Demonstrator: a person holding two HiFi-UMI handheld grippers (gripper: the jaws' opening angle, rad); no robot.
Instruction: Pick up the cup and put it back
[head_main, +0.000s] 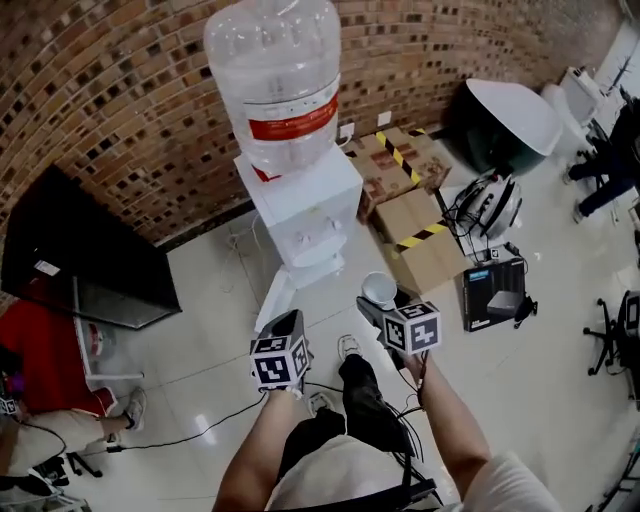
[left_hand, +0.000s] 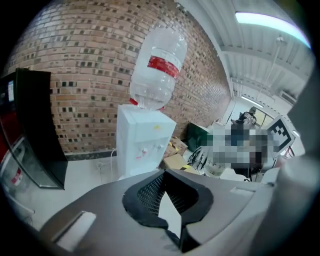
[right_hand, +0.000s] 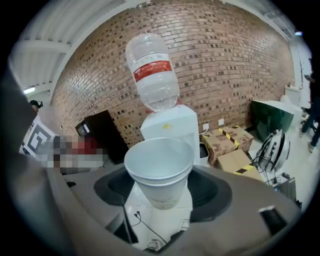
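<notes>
A white paper cup (right_hand: 159, 172) stands upright between the black pads of my right gripper (right_hand: 161, 191), which is shut on its lower wall. It looks empty, and its rim looks doubled. In the head view the cup (head_main: 379, 288) sits just ahead of the right gripper (head_main: 376, 306), held in the air in front of the white water dispenser (head_main: 305, 215). My left gripper (head_main: 289, 325) hangs beside it to the left. Its jaws (left_hand: 166, 175) meet at the tips with nothing between them.
A clear bottle with a red label (head_main: 285, 80) tops the dispenser against the brick wall. Taped cardboard boxes (head_main: 420, 235) lie to its right, and a black panel (head_main: 85, 260) leans to its left. A cable (head_main: 190, 435) runs over the tiled floor by the person's feet.
</notes>
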